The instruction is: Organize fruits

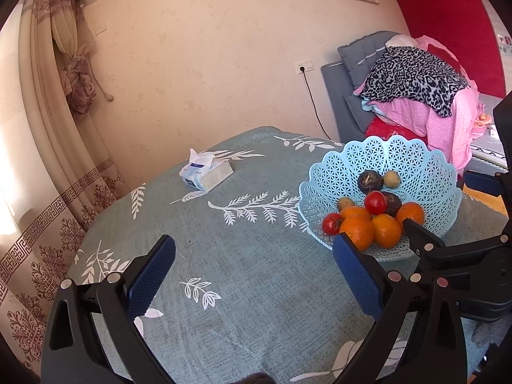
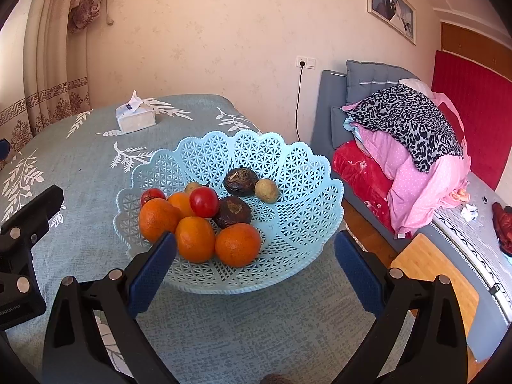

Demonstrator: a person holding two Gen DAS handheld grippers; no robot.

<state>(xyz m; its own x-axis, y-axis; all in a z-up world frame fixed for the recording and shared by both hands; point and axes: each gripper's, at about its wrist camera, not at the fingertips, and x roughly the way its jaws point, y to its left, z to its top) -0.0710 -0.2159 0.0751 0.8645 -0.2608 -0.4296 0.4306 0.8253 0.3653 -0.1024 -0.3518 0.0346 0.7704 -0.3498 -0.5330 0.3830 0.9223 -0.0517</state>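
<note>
A light blue lattice basket (image 2: 297, 172) (image 1: 425, 166) stands on the table and holds several oranges (image 2: 195, 238) (image 1: 385, 230), two red tomatoes (image 2: 204, 201) (image 1: 375, 202), two dark brown fruits (image 2: 240, 180) (image 1: 370, 181) and small tan fruits (image 2: 266, 190) (image 1: 391, 179). My right gripper (image 2: 254, 256) is open and empty, its jaws just in front of the basket's near rim. My left gripper (image 1: 254, 257) is open and empty over the bare tablecloth, left of the basket. The right gripper (image 1: 448, 217) also shows in the left wrist view beside the basket.
A teal leaf-print cloth covers the table (image 1: 243, 288). A tissue pack (image 1: 206, 174) (image 2: 136, 118) lies at the far side. A grey sofa with piled bedding (image 2: 409, 134) stands to the right, curtains (image 1: 48, 147) to the left.
</note>
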